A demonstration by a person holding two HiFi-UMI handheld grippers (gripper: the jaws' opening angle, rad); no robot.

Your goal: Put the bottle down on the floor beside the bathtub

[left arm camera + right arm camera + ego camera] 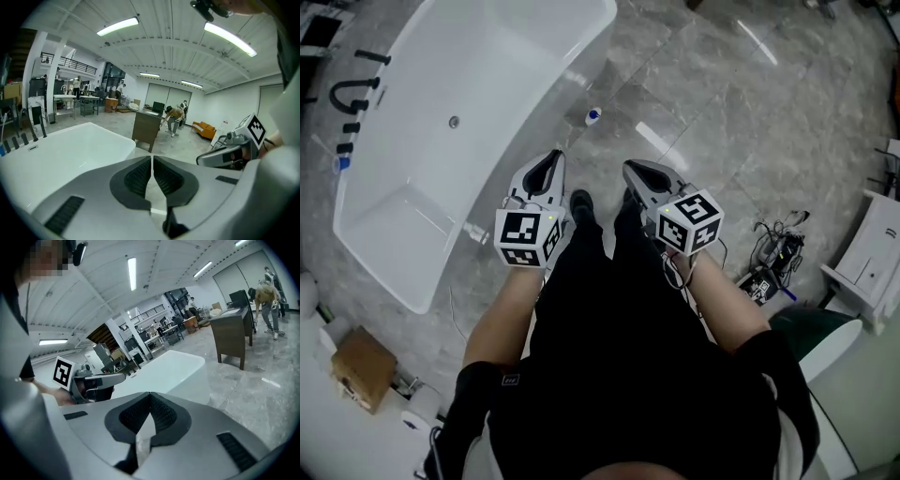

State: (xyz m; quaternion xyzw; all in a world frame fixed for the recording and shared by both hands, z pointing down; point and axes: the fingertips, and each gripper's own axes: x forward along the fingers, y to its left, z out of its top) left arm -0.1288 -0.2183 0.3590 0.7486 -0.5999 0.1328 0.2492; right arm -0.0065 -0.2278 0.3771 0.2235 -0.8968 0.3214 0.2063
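A small white bottle (pixel 593 116) with a blue cap stands on the grey marble floor, close beside the right wall of the white bathtub (pixel 506 75). My left gripper (pixel 553 157) is held in front of my body, well short of the bottle, its jaws shut with nothing between them. My right gripper (pixel 630 168) hangs next to it, also shut and empty. In the left gripper view the shut pads (pixel 140 176) point over the bathtub (pixel 61 154). The right gripper view shows its closed pads (pixel 161 414) and the bathtub (pixel 173 369) beyond. The bottle is hidden in both gripper views.
Black taps (pixel 356 89) stand along the tub's left side. A cardboard box (pixel 364 367) lies at lower left, cables (pixel 773 248) and a white cabinet (pixel 877 253) at right. A brown desk (pixel 147 126) and a bending person (pixel 174 119) are farther off.
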